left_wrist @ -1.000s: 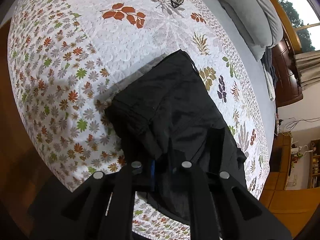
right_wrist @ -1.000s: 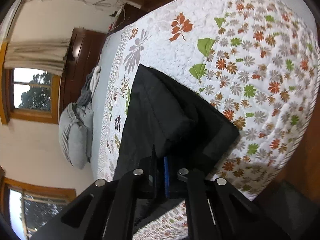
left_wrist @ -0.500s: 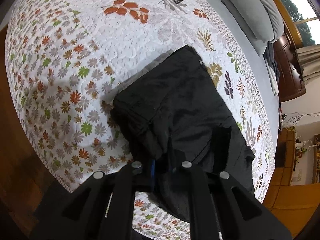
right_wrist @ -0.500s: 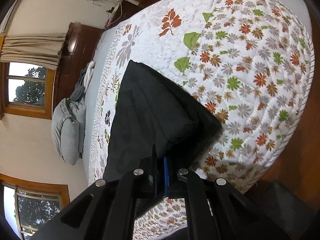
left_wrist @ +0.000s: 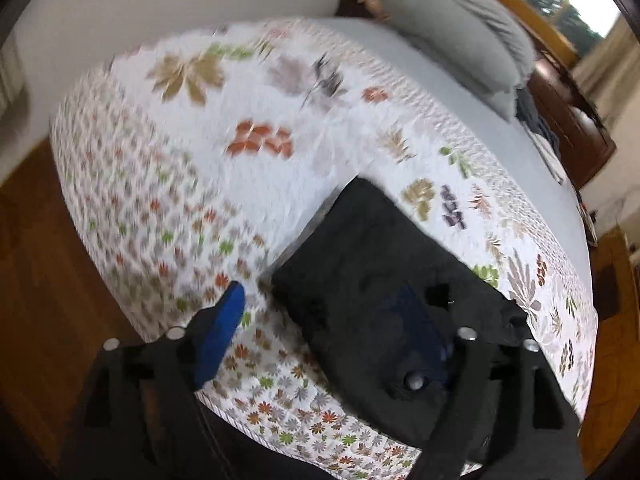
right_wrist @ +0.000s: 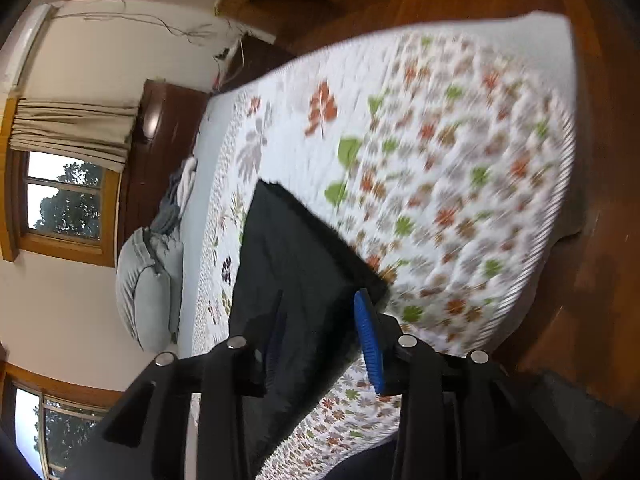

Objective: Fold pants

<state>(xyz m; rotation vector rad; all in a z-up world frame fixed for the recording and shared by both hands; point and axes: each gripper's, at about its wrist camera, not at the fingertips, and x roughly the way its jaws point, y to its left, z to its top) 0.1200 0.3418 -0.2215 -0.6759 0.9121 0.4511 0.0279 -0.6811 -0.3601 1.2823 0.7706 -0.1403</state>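
Black pants [left_wrist: 372, 280] lie as a compact folded rectangle near the foot corner of the bed [left_wrist: 248, 80], on its leaf-print quilt [left_wrist: 160, 200]. The folding looks essentially finished, perhaps bar a tidy. Both the left hand-held gripper [left_wrist: 328, 320] and the right hand-held gripper [right_wrist: 320, 320] are spread wide, holding nothing.

open quilt [left_wrist: 280, 92] lies beyond the pants [left_wrist: 372, 264]; pillows [left_wrist: 460, 32] far off.
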